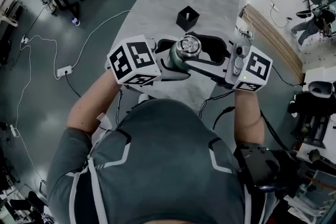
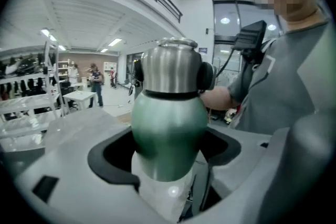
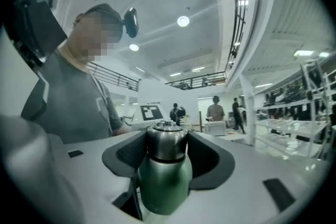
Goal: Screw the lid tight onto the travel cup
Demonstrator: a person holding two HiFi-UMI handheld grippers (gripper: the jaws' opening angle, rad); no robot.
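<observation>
While I monitor the head view, the travel cup (image 1: 176, 60) is held in mid-air before the person's chest, above a smooth grey floor (image 1: 157, 2). Its lid (image 1: 188, 48) faces up at the camera, a round cap of polished steel. The left gripper (image 1: 169, 66) enters from the left and the right gripper (image 1: 203, 50) from the right; they meet at the cup. A small square black box (image 1: 187, 17) stands on the floor beyond.

Moving to the left gripper view, I see the cup's bulbous green body, satin in finish, seated between two dark, curved pads (image 2: 113, 161). The jaws are clamped on the lower part of the body. A thin black ring (image 2: 170, 95) separates the green body from the brushed-steel lid above.

Moving to the right gripper view, I see the cylindrical lid standing between this gripper's dark pads (image 3: 211, 165), one on each side, both touching its wall. The jaws are closed on the lid.
</observation>
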